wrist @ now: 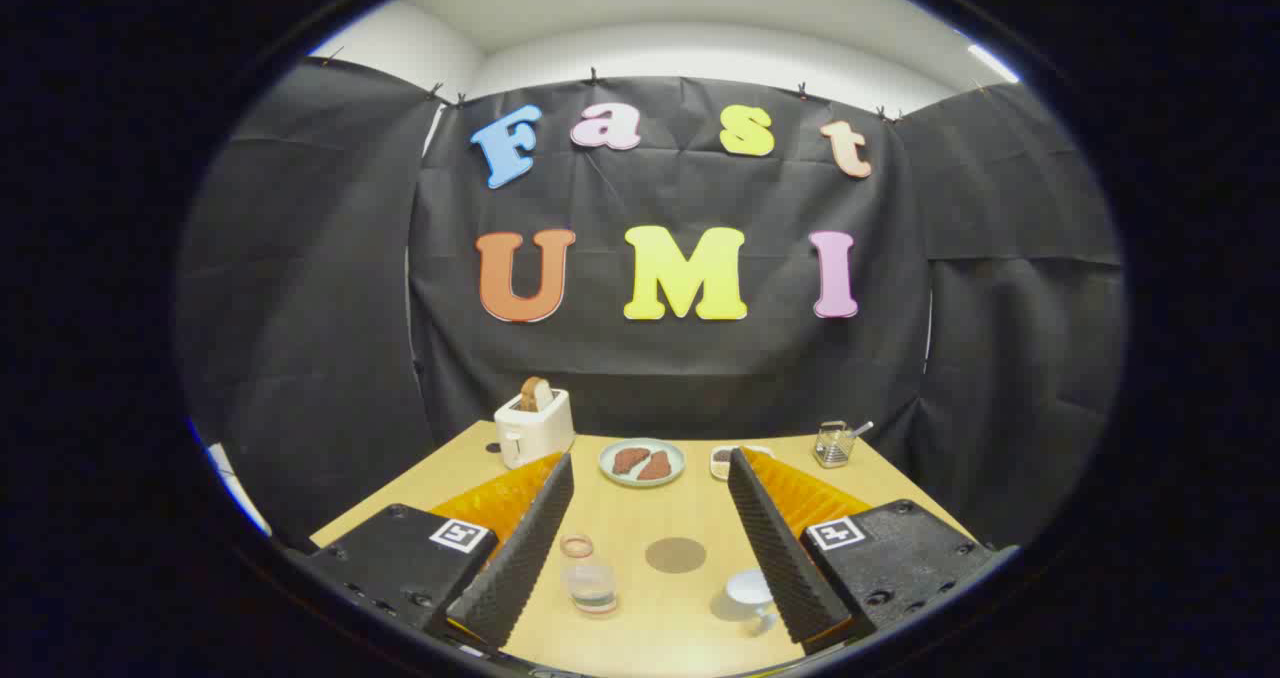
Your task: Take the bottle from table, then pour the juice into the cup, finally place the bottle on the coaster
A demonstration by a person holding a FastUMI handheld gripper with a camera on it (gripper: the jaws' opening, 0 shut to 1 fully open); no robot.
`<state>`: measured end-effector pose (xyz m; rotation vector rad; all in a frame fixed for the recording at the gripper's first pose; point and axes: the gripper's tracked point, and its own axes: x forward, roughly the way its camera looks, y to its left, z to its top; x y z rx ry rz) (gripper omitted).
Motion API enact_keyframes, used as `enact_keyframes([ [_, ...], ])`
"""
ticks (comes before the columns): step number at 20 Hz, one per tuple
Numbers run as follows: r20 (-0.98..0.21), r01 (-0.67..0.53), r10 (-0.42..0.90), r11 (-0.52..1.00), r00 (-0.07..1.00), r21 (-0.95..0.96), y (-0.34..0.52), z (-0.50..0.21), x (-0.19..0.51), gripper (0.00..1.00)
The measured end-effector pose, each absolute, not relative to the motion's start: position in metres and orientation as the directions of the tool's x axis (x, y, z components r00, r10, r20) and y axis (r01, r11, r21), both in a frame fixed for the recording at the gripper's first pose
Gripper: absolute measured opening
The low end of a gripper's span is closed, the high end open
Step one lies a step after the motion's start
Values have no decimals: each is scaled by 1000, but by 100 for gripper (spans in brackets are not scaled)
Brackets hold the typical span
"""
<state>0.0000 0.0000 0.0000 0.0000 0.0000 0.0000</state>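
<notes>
A small clear bottle [590, 580] with a little juice at its bottom stands on the wooden table [680, 623], between my fingers and close to the left one. A round grey-brown coaster [675, 555] lies flat just right of the bottle, midway between the fingers. A white cup [749, 589] stands against the inner side of the right finger. My gripper [650, 463] is open wide above the table, with nothing between its fingers and touching none of these things.
Beyond the fingertips lie a pale plate [642, 461] with brown pieces and a small dish [728, 461]. A white toaster [533, 428] with a slice in it stands at the back left, a wire holder [833, 444] at the back right.
</notes>
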Motion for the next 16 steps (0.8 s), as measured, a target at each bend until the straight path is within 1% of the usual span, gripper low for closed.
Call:
enact_keyframes([
  [8, 6, -5, 5, 1000, 1000, -9, -5, -3, -2, 100],
  [16, 12, -37, 37, 999, 999, -15, 1, -5, -12, 100],
])
